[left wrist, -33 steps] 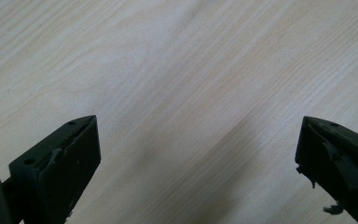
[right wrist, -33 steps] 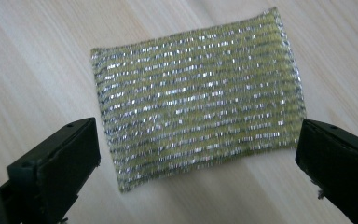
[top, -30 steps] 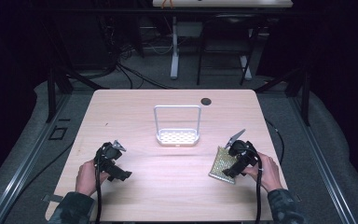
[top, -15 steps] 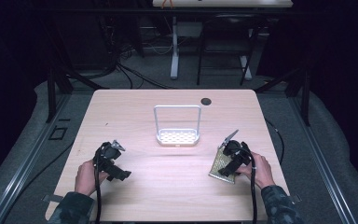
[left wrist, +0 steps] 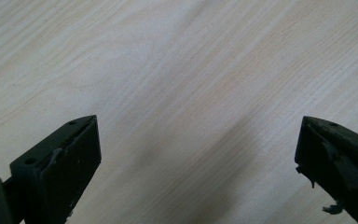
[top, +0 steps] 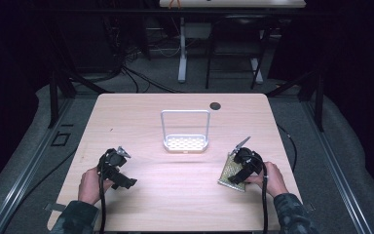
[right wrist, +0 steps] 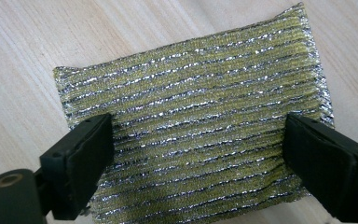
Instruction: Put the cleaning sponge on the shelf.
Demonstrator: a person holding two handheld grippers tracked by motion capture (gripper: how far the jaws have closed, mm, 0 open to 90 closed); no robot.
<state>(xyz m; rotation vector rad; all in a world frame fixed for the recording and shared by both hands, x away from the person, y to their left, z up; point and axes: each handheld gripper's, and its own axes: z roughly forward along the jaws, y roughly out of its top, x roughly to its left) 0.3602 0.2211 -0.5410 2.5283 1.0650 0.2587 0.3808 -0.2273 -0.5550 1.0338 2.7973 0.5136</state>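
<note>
Pale wooden table (top: 175, 195) carries a white rack (top: 185, 131); dark room beyond.

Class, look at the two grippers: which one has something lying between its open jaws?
The right gripper: a gold-and-silver scouring pad lies between its jaws. The left gripper has bare table beneath.

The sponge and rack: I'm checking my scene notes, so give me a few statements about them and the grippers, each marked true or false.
1. The right gripper is open over the sponge. True.
2. The sponge lies in the rack. False: it lies flat on the table, right of the rack.
3. The left gripper holds a cloth. False: it is open over bare wood.
4. The rack has nothing in it. True.
</note>
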